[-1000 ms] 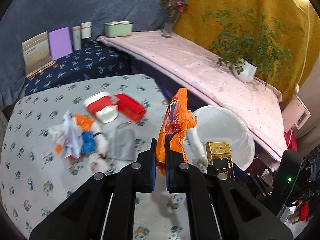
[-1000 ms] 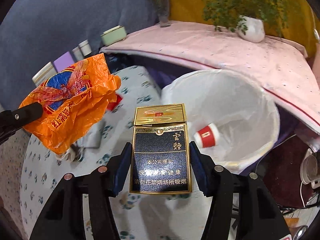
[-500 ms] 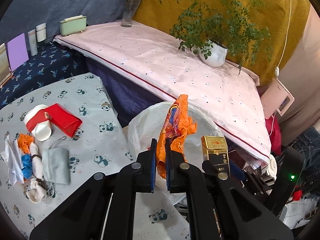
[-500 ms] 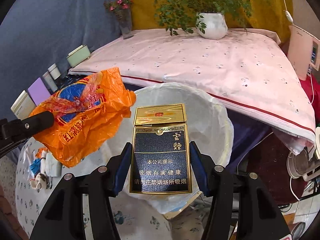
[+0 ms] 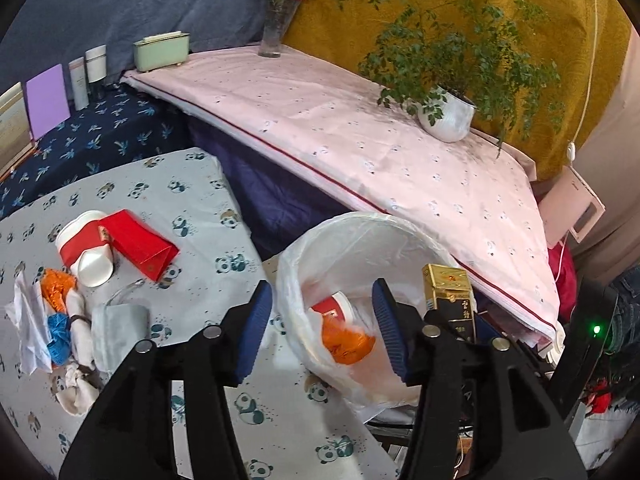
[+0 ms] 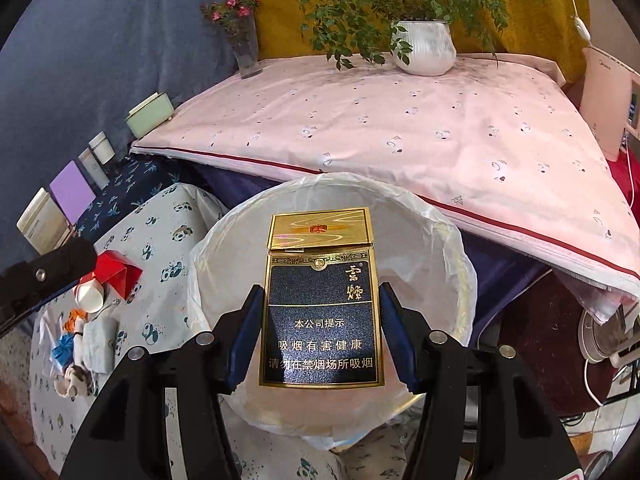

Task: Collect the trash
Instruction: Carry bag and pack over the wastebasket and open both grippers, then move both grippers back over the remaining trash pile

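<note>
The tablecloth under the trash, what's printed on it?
Small pandas on pale cloth, clearest in the left wrist view.

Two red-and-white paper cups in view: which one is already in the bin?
The smaller-looking cup beside the orange wrapper, inside the white-lined bin. The other cup lies on its side on the panda-print cloth, touching a red box.

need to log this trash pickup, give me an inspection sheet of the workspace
surface: panda-print cloth on the table.
job's things: white-lined bin holds an orange bag and a red cup; cigarette box over the bin.
clutter: red cup, red box, grey pouch, wrapper pile.
grippers: left tongs opening, nothing between them; right tongs grip the cigarette box.
cables: white cord on the wall.
surroundings: potted plant, flower vase.
</note>
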The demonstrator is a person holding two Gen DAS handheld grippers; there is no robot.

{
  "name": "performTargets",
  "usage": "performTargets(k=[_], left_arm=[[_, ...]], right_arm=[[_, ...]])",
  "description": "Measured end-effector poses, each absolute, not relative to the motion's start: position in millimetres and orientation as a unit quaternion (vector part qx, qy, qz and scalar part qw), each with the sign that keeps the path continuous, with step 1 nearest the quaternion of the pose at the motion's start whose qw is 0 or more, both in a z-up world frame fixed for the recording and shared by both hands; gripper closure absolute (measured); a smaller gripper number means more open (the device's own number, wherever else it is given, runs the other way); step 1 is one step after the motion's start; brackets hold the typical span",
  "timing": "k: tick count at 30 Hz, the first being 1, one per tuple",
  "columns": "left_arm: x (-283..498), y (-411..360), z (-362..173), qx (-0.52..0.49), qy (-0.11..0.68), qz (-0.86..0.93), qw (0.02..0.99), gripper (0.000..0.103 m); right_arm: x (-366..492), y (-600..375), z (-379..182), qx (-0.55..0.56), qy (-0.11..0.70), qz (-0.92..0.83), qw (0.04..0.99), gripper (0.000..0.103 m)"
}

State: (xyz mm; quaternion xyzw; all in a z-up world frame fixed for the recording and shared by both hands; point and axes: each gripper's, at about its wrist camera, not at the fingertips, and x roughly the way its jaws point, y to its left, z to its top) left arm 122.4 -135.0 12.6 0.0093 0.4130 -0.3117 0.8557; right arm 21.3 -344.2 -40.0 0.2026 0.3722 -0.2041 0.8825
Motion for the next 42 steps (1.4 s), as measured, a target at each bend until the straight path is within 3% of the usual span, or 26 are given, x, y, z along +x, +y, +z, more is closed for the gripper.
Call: performTargets(k=[3, 7, 25, 42], left_arm=[[121, -124, 10, 0.009, 0.409, -0.296, 0.863, 0.046], [121, -105, 7, 0.002, 0.406, -0.268, 0.873, 0.032], [132, 5, 0, -0.043, 0.413, -0.16, 0.896, 0.031], [141, 95, -15, -0.061, 0.419, -0.078, 0.902, 0.031]], right_arm=[[26, -343, -39, 0.202, 0.367, -0.207, 0.884, 0.047], [28, -339, -34, 0.199, 0.361, -0.212, 0.886, 0.042], [38, -254, -6, 0.167, 0.362, -0.134, 0.907, 0.039], [58, -157, -15, 0.129, 0.396, -0.053, 0.907, 0.039]])
